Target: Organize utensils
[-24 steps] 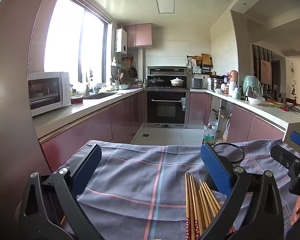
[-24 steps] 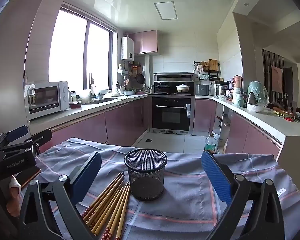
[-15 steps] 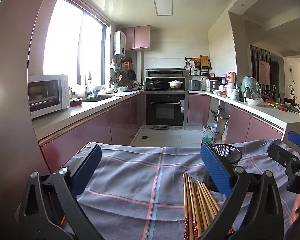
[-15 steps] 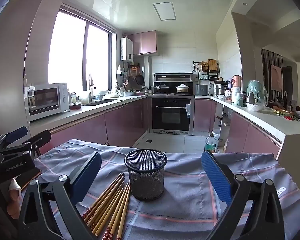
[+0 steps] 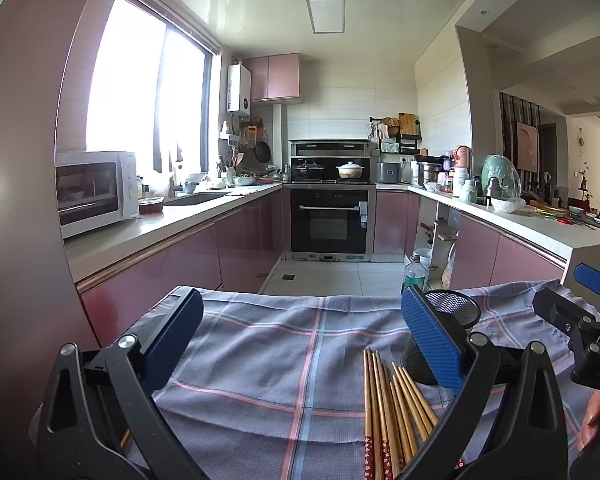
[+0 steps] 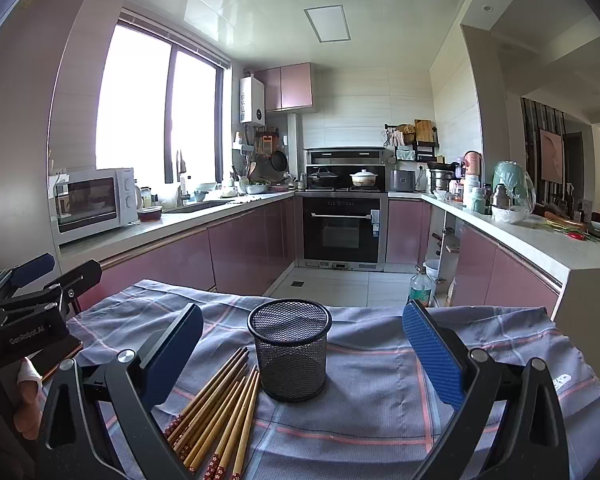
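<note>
Several wooden chopsticks (image 6: 220, 408) with red patterned ends lie in a loose bundle on the blue-grey checked cloth (image 6: 372, 384), just left of an upright black mesh cup (image 6: 288, 350). My right gripper (image 6: 302, 346) is open and empty, with the cup between its blue pads and farther off. My left gripper (image 5: 302, 338) is open and empty above the cloth. In its view the chopsticks (image 5: 388, 404) lie beside its right finger, and the cup (image 5: 444, 332) stands partly hidden behind that finger. Each gripper shows at the edge of the other's view.
The cloth-covered table ends at a far edge (image 5: 300, 298) with kitchen floor beyond. Pink cabinets and counters run along both sides, with a microwave (image 6: 94, 202) on the left and an oven (image 6: 342, 228) at the back. A bottle (image 6: 420, 286) stands on the floor.
Both views have shifted only slightly; the grippers stay open and the chopsticks and cup have not moved.
</note>
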Available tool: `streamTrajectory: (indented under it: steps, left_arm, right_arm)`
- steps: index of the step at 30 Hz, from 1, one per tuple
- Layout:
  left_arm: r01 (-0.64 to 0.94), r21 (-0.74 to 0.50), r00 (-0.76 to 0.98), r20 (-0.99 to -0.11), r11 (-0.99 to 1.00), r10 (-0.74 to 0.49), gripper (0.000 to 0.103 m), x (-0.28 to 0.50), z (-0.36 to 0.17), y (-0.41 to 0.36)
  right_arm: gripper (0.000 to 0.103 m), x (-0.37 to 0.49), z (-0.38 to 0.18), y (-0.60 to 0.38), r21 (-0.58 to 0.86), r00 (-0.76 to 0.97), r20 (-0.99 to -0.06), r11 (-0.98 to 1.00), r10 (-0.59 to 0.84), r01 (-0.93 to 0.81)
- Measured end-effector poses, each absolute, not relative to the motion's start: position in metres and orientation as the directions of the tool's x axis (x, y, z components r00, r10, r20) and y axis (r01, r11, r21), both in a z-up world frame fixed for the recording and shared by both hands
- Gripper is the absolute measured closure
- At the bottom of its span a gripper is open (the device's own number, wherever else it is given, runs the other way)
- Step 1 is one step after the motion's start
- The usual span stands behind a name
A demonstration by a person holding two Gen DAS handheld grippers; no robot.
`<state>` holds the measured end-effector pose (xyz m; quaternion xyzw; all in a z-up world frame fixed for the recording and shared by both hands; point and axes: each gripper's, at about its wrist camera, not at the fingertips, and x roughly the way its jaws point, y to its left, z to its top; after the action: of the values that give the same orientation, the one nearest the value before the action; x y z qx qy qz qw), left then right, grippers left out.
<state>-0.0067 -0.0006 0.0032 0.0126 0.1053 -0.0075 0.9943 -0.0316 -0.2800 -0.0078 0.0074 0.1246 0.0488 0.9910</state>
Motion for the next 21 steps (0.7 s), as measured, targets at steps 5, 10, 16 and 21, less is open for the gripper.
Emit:
streamTrajectory:
  steps: [5, 10, 16, 21]
  left_arm:
    - [0.017, 0.026, 0.978, -0.209, 1.0, -0.011, 0.005, -0.0071, 0.0027, -0.0009]
    - [0.018, 0.024, 0.978, -0.209, 1.0, -0.013, 0.005, -0.0071, 0.0026, -0.0009]
    - [0.018, 0.025, 0.978, -0.208, 1.0, -0.012, 0.005, -0.0073, 0.0027, -0.0015]
    - [0.018, 0.024, 0.978, -0.207, 1.0, -0.012, 0.005, -0.0075, 0.0023, -0.0012]
  right_arm:
    - [0.006, -0.0306, -0.0083, -0.2807, 0.028, 0.964, -0.247, 0.995, 0.099, -0.095]
    - [0.006, -0.0303, -0.0086, -0.2821, 0.03, 0.964, -0.244, 0.995, 0.101, -0.096]
    - [0.006, -0.0308, -0.0092, -0.2827, 0.029, 0.965, -0.244, 0.995, 0.1, -0.095]
    - [0.006, -0.0313, -0.0094, -0.282, 0.029, 0.965, -0.243, 0.995, 0.097, -0.093]
